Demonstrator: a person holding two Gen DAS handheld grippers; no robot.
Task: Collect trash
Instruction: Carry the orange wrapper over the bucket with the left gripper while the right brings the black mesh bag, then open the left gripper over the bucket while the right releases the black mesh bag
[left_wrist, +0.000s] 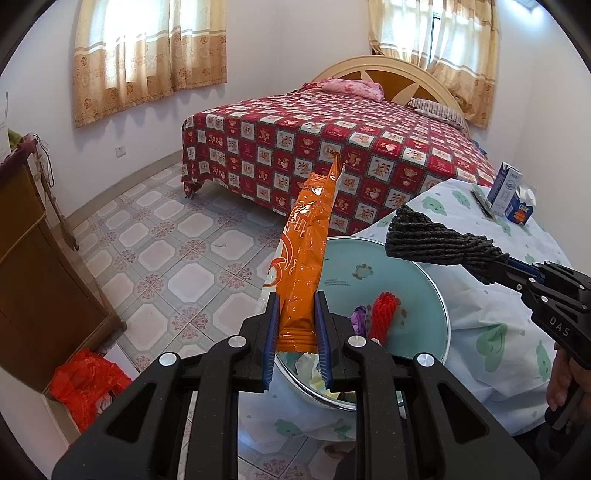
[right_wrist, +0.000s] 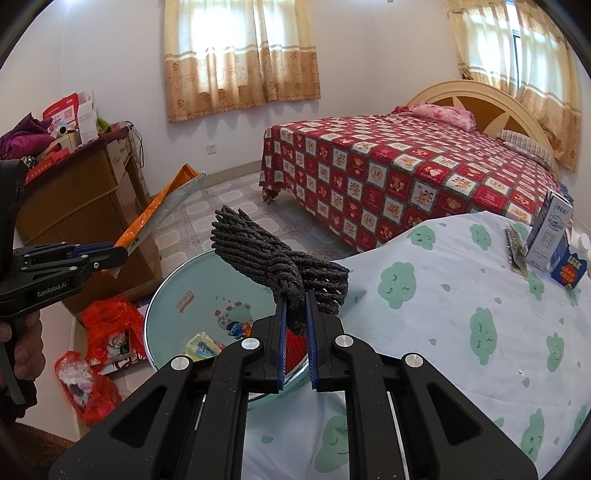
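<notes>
Orange foil fills your left view: your left gripper (left_wrist: 297, 332) clamps the orange snack bag (left_wrist: 304, 251) by its sealed end, upright above the round basin (left_wrist: 424, 288) of trash. Its print is too crumpled to read. "DAS" shows on your right gripper's body.

From your right view, your right gripper (right_wrist: 295, 314) is pinched tight on the dark knitted cloth (right_wrist: 266, 251) over the same basin. "GenRobot.AI" marks the other tool; the milk carton (right_wrist: 550, 232) stands on the clouded tablecloth (right_wrist: 461, 314), its print perhaps Chinese.

Clothed table (right_wrist: 461, 332) bearing basin (right_wrist: 166, 306), cartons (right_wrist: 550, 236)
</notes>
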